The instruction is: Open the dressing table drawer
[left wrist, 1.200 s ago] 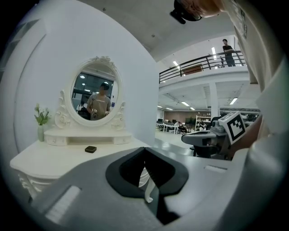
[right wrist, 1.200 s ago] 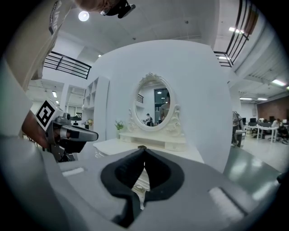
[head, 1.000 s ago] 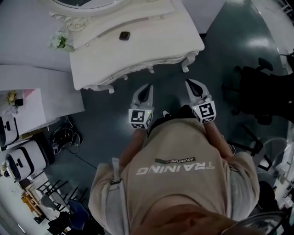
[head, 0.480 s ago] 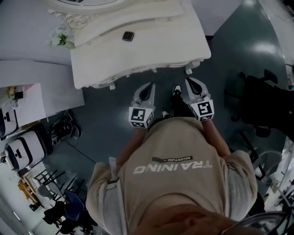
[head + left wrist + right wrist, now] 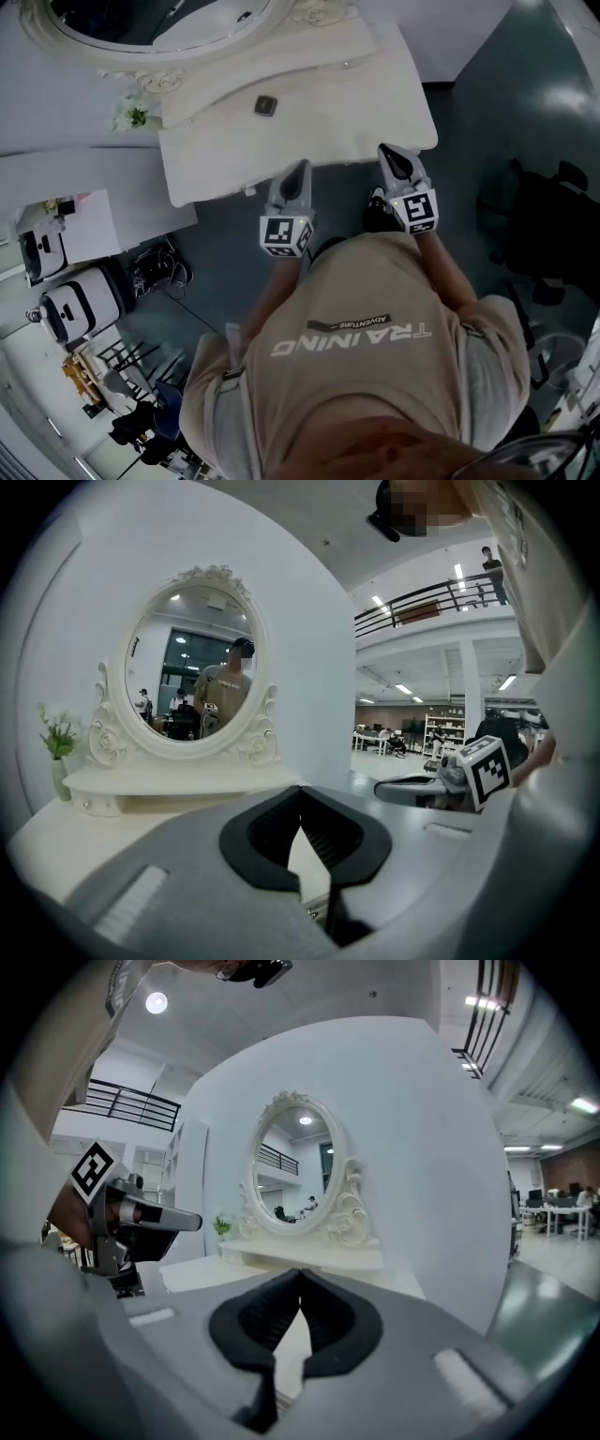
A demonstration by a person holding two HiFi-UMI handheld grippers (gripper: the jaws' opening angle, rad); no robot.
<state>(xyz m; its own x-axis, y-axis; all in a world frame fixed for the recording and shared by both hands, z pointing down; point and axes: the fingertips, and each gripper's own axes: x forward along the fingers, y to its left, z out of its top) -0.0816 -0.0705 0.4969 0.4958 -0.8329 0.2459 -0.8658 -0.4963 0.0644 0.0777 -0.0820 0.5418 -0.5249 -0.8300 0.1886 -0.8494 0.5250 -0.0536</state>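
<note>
The cream dressing table [image 5: 319, 141] stands ahead, with an oval mirror [image 5: 159, 23] at its back. Its drawer front is hidden under the table's front edge. My left gripper [image 5: 296, 172] is shut and holds nothing, its tip at that front edge. My right gripper [image 5: 386, 150] is shut and empty too, with its tip over the edge near the right corner. In the left gripper view the shut gripper [image 5: 300, 794] points at the mirror [image 5: 192, 682] across the tabletop [image 5: 141, 808]. The right gripper [image 5: 300, 1274] faces the mirror [image 5: 298, 1171] from the right.
A small dark object [image 5: 265, 106] lies on the tabletop and a vase of flowers [image 5: 134, 115] stands at its left end. A white desk [image 5: 84, 187] and boxes with cables [image 5: 155, 272] are at the left. A black chair [image 5: 544, 225] stands at the right.
The person and both grippers have moved toward the dressing table. The fingertips, earlier over the floor short of it, now reach its front edge, and the mirror has come into view.
</note>
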